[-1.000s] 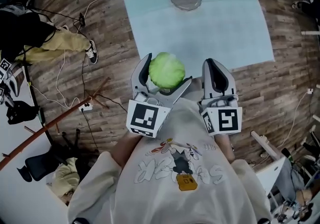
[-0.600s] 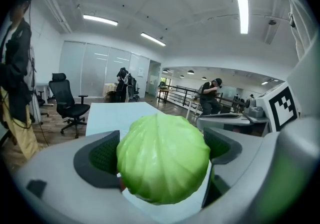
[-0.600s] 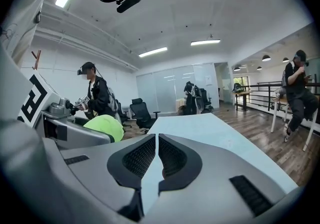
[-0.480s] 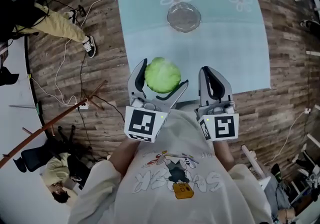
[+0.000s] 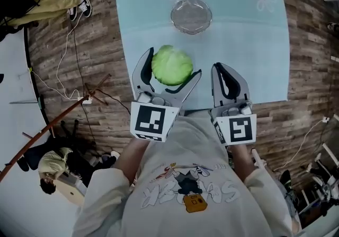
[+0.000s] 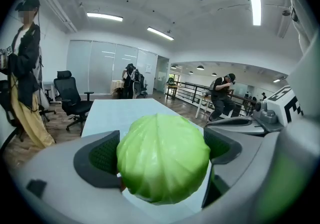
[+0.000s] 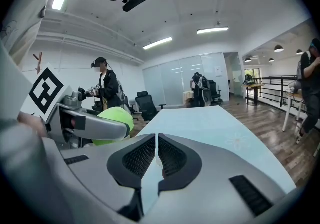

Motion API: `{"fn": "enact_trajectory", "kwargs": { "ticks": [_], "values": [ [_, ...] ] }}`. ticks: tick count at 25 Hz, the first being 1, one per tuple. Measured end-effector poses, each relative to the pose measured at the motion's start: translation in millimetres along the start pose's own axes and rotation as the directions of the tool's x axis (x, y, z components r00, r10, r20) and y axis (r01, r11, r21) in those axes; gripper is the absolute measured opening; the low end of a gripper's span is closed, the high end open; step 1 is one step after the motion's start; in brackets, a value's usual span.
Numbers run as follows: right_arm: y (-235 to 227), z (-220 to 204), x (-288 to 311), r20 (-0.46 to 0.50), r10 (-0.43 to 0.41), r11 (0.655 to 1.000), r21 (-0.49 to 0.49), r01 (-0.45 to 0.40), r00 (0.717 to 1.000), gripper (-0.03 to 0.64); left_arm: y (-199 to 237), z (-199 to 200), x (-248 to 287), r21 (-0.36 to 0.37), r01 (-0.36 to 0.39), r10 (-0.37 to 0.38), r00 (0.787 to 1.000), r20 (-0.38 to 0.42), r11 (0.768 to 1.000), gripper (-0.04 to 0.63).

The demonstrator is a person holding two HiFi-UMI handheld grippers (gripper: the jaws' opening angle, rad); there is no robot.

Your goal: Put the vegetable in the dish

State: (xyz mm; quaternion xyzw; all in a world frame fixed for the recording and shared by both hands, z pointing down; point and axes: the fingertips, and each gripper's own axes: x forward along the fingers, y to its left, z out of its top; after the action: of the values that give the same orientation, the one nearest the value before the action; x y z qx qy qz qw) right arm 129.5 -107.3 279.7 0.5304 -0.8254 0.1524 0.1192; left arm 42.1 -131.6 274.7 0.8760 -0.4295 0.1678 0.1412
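Cabbage (image 5: 171,65) clamped between 2 jaws of left gripper (image 5: 174,64), held over near end of table (image 5: 254,51), apart from glass dish (image 5: 191,15). Right gripper (image 5: 225,69) alongside, jaws pressed together, empty.

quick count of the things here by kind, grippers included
cabbage: 1
glass dish: 1
grippers: 2, the left gripper shut on the cabbage, the right gripper shut with nothing in it
Total: 4
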Motion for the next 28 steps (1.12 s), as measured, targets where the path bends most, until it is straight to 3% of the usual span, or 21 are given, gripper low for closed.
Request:
{"fn": "enact_trajectory", "kwargs": {
  "ticks": [9, 15, 28],
  "values": [
    [-36.6, -12.9, 36.0, -0.027, 0.046, 0.999, 0.014, -0.046, 0.999, 0.034, 16.2, -5.2, 51.3, -0.080, -0.092, 0.087, 0.994, -0.066, 0.993, 0.532],
    [-58.1, -24.2, 58.0, -0.037, 0.061, 0.998, 0.029, -0.060, 0.997, 0.034, 24.0, -17.5, 77.3, -0.087, -0.122, 0.113, 0.989, -0.093, 0.989, 0.532],
    [-84.9, -41.6, 89.1, -0.046, 0.092, 0.995, 0.039, -0.090, 0.995, 0.034, 23.6, -38.5, 134.4, -0.090, -0.116, 0.106, 0.988, -0.110, 0.989, 0.532]
  ]
}}
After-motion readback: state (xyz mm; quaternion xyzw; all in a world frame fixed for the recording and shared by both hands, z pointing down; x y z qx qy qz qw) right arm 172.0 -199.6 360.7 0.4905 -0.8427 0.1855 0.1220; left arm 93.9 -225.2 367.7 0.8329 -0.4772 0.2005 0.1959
